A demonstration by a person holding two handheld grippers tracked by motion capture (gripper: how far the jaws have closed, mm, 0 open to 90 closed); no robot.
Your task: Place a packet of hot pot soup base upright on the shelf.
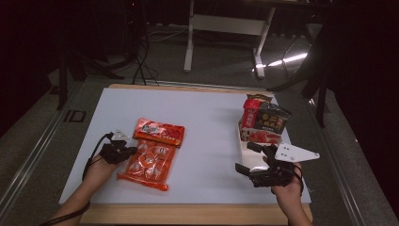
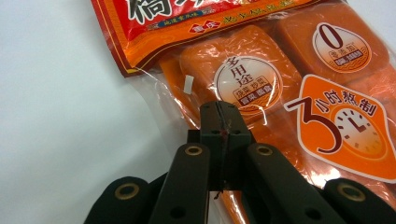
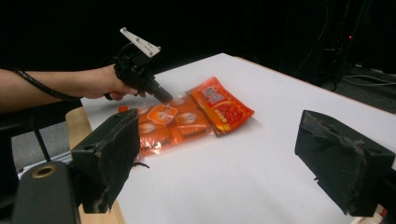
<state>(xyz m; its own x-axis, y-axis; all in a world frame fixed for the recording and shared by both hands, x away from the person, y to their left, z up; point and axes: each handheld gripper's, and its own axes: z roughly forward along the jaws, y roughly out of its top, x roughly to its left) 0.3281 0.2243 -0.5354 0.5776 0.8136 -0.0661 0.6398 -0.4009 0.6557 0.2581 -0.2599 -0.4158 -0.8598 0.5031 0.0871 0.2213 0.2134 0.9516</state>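
My left gripper (image 2: 219, 112), jaws pressed fully together, pinches the clear edge of the orange sauce packet (image 1: 149, 162) lying flat on the white table (image 1: 207, 117) beside the red packet (image 1: 159, 132); I judge the slick film could slip free.

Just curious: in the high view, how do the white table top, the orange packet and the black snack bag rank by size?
1. White table top.
2. Orange packet.
3. Black snack bag, partly hidden in its box, so less sure.
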